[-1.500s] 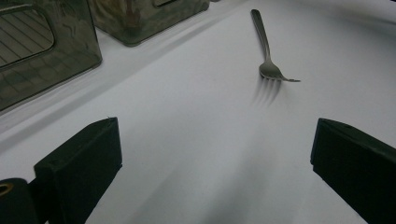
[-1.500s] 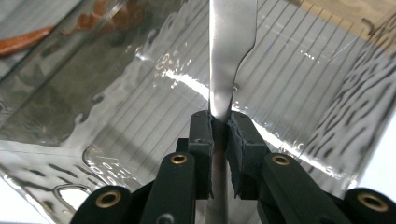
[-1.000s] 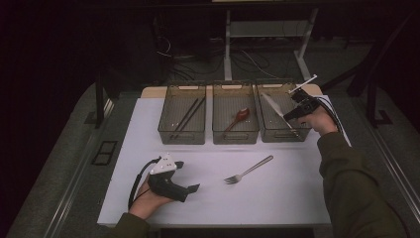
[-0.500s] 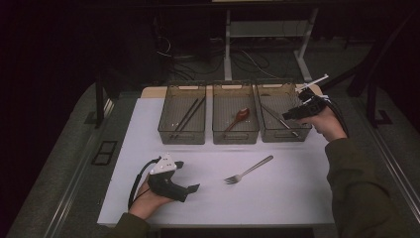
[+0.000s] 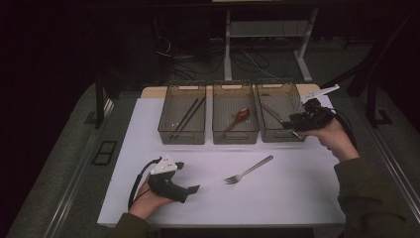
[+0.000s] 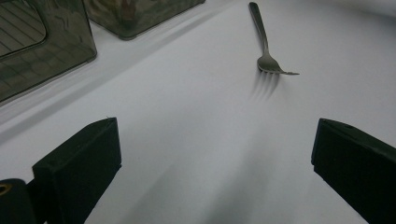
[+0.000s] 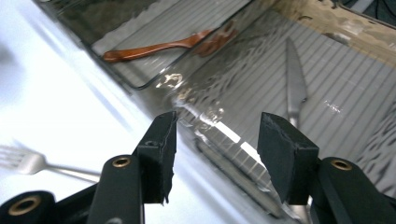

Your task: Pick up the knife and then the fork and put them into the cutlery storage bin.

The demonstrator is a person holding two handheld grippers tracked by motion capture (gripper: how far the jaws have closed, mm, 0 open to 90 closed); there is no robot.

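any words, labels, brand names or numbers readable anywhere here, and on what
None: no readable text stands on the three bins, the fork, the knife, the wooden spoon, the white table top or either gripper.

Laboratory or test-bench setting, probably a recording station: a white work surface on a grey bench, three identical clear bins aligned in a row, loose cables and metal stand legs on the floor behind, surroundings dark and hard to read.
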